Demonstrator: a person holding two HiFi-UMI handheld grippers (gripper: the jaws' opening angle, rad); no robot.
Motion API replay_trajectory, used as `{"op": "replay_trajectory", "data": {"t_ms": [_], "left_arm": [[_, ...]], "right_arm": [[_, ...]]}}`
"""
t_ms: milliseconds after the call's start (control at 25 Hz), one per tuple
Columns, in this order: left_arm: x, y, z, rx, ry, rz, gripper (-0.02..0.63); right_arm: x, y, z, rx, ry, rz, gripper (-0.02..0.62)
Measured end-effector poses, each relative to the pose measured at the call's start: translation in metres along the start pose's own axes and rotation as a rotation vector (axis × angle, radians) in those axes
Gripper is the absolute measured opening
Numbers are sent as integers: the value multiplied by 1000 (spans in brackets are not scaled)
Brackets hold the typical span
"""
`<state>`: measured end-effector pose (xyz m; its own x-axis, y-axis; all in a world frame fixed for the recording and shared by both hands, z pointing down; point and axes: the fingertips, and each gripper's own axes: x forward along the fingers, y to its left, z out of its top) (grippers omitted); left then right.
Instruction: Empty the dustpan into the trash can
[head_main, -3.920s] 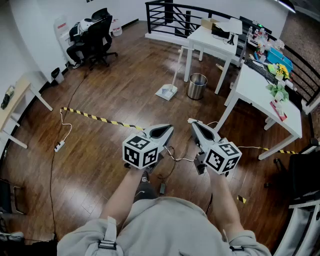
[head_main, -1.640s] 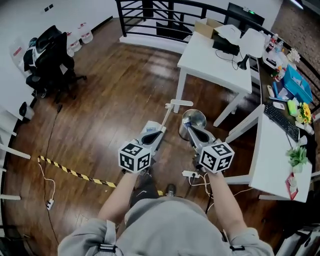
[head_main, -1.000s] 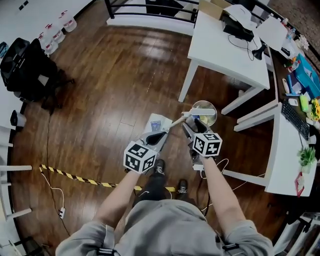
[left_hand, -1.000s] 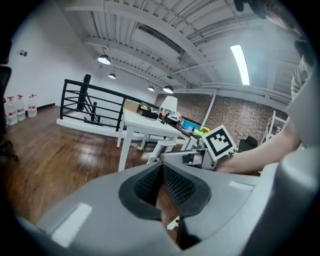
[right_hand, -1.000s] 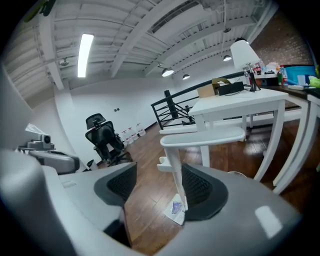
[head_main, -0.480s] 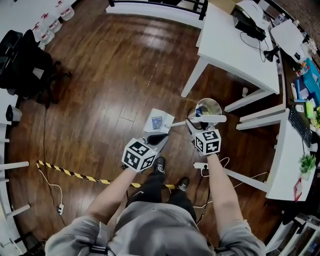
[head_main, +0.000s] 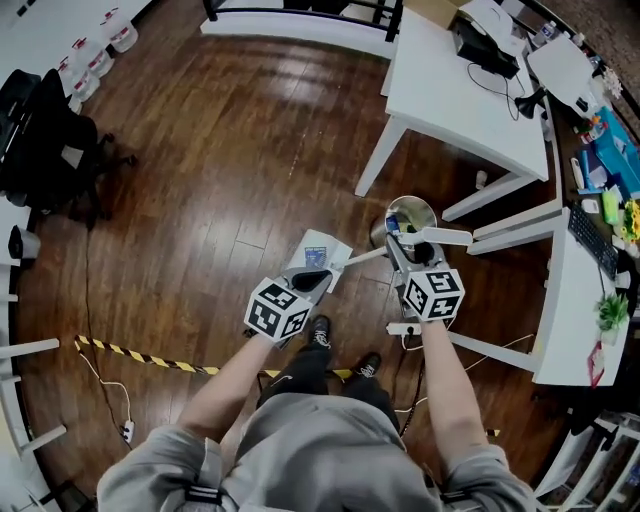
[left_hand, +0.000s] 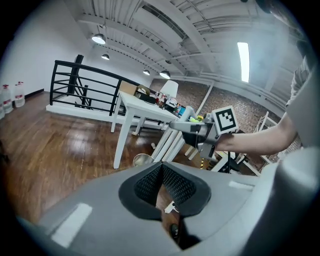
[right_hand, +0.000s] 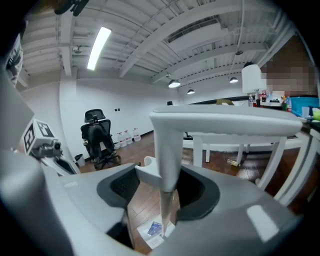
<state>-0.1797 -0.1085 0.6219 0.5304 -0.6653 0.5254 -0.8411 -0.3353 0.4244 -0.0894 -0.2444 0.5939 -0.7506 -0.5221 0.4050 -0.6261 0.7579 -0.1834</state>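
Jaws of the right gripper (right_hand: 161, 189) are closing round the upright dustpan handle (right_hand: 167, 150), just under its crossbar, not yet pinching. Those of the left gripper (left_hand: 161, 172) are pressed together, empty. The dustpan (head_main: 318, 250), likely light, stiff plastic, sits on the floor (head_main: 230, 150) beside the trash can (head_main: 408, 214). Gripped this high, it may swing. Seconds earlier, both stood far across the room.

Stands now right at dustpan (head_main: 322, 250) and can (head_main: 410, 213), no longer mid-room with both far ahead by table. Right gripper (head_main: 398, 248) now at handle (head_main: 445, 237), earlier clear of it; pole between jaws, jaws closing. Handle top shifts from left of can to its near right side. Left gripper (head_main: 318, 277) sinks toward pan's near edge.
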Motion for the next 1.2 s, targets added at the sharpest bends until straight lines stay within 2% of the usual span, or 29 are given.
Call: {"op": "replay_trajectory", "data": {"t_ms": [160, 360, 600, 760, 960, 1200], "left_arm": [[17, -21, 4, 57, 30, -68, 5], [55, -67, 27, 166, 54, -195, 5], [101, -118, 46, 221, 82, -282, 5], [121, -141, 61, 245, 87, -283, 5], [139, -145, 89, 261, 63, -243, 5], [160, -144, 116, 229, 21, -166, 5]], "right_arm": [[-55, -1, 57, 9, -64, -59, 207], [-142, -16, 136, 24, -151, -184, 207], [-238, -69, 217, 14, -317, -341, 207], [-272, -105, 248, -15, -401, -394, 207], [-283, -150, 271, -65, -447, -404, 207], [-257, -221, 244, -34, -350, -401, 207]]}}
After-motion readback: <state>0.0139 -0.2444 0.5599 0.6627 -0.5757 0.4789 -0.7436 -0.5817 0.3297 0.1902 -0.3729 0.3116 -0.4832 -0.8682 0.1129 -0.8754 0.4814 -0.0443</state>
